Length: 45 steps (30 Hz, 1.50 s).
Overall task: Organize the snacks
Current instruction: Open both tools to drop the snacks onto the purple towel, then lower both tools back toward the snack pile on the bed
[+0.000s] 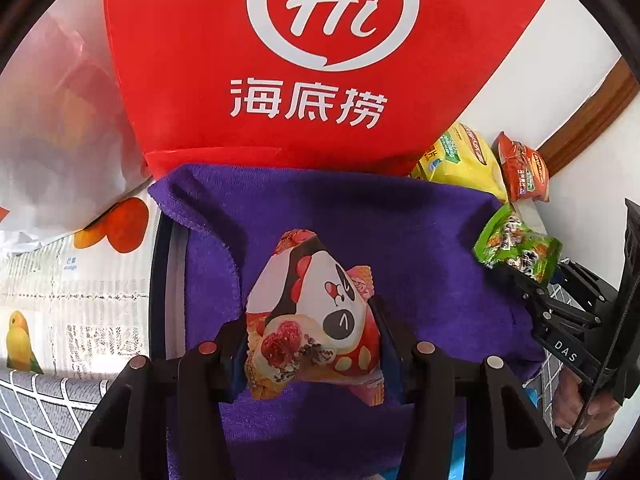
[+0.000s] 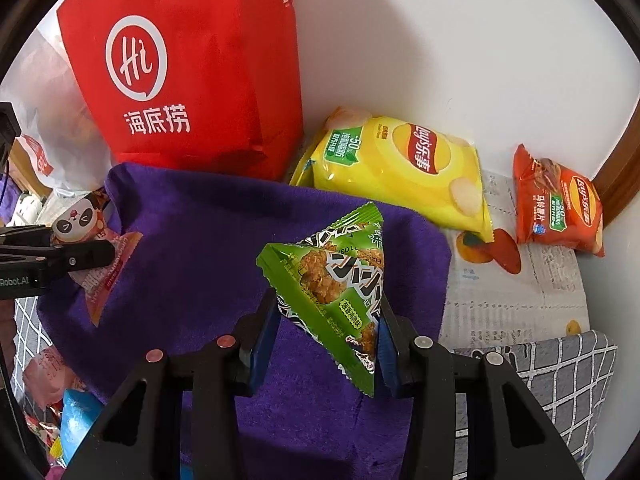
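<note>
My left gripper (image 1: 310, 340) is shut on a panda-print snack packet (image 1: 312, 312) and holds it above a purple towel (image 1: 400, 232). My right gripper (image 2: 326, 328) is shut on a green triangular snack packet (image 2: 332, 288) over the same towel (image 2: 192, 240). Each gripper shows in the other's view: the right one with the green packet (image 1: 516, 248) at the right, the left one with the panda packet (image 2: 86, 236) at the left. A yellow chip bag (image 2: 404, 168) and an orange chip bag (image 2: 560, 208) lie by the wall.
A red shopping bag (image 2: 180, 72) stands behind the towel, against the white wall. A white plastic bag (image 1: 52, 140) is at its left. Fruit-print paper (image 2: 512, 288) and a grey grid cloth (image 2: 560, 380) cover the surface. More packets (image 2: 60, 400) lie at lower left.
</note>
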{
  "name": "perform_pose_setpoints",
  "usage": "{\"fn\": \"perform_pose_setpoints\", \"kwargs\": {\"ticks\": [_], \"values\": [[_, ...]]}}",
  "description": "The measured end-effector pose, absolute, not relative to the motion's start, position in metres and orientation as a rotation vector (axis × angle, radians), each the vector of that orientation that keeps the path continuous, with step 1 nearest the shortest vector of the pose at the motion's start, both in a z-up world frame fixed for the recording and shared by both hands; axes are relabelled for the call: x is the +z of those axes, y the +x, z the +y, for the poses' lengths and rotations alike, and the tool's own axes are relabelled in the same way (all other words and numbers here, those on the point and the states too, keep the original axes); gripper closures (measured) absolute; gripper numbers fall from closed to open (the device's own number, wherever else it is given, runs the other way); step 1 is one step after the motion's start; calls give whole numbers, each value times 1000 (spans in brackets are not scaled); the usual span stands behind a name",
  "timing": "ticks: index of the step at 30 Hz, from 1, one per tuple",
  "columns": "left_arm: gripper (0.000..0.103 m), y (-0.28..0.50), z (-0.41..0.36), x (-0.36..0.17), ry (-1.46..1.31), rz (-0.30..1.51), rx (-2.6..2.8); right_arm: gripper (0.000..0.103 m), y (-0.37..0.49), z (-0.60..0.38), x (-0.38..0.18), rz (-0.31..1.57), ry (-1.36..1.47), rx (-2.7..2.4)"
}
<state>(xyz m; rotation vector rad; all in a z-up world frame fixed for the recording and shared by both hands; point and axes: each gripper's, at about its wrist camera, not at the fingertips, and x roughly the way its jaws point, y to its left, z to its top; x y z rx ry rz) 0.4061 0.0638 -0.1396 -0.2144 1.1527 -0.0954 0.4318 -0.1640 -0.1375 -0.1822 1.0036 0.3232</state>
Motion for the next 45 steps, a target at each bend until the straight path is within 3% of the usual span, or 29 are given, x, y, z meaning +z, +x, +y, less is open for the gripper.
{"fn": "perform_pose_setpoints", "kwargs": {"ticks": [6, 7, 10, 15, 26, 45], "values": [[52, 405, 60, -139, -202, 1152, -96, 40, 431, -164, -130, 976, -177, 312], [49, 406, 59, -138, -199, 1154, -99, 38, 430, -166, -127, 971, -168, 317], [24, 403, 59, -129, -212, 1114, -128, 32, 425, -168, -115, 951, -143, 336], [22, 392, 58, -105, -188, 1053, -111, 18, 413, -170, -87, 900, -110, 347], [22, 341, 57, -68, -161, 1007, -31, 16, 368, -178, -38, 805, -93, 199], [22, 192, 36, -27, -191, 864, -139, 16, 228, -193, -35, 768, -132, 202]]}}
